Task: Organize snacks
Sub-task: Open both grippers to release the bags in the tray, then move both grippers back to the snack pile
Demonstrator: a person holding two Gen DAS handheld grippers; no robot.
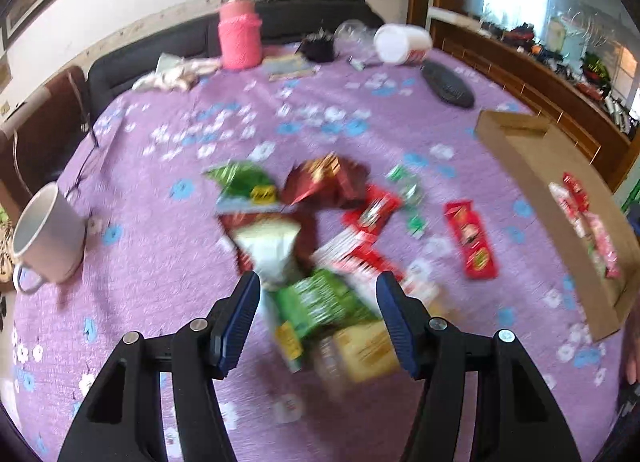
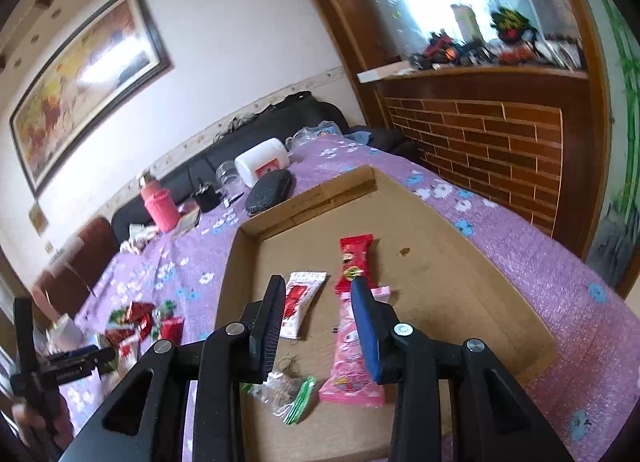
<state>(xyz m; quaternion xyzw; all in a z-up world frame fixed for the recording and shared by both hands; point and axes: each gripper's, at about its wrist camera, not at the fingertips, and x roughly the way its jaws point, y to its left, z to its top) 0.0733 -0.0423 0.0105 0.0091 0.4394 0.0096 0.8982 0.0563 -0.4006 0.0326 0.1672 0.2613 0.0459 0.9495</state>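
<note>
Left wrist view: snack pile [image 1: 316,246] was motion-blurred; no label print was legible, and packet outlines ran together. Yellow packet [image 1: 368,346] lay partly hidden behind the right finger. Cardboard tray [image 1: 532,182] was cut off at the frame's right edge. Right wrist view: pink packet [image 2: 352,362] was partly covered by a finger; clear wrapper [image 2: 284,394] contents were indistinct.
</note>
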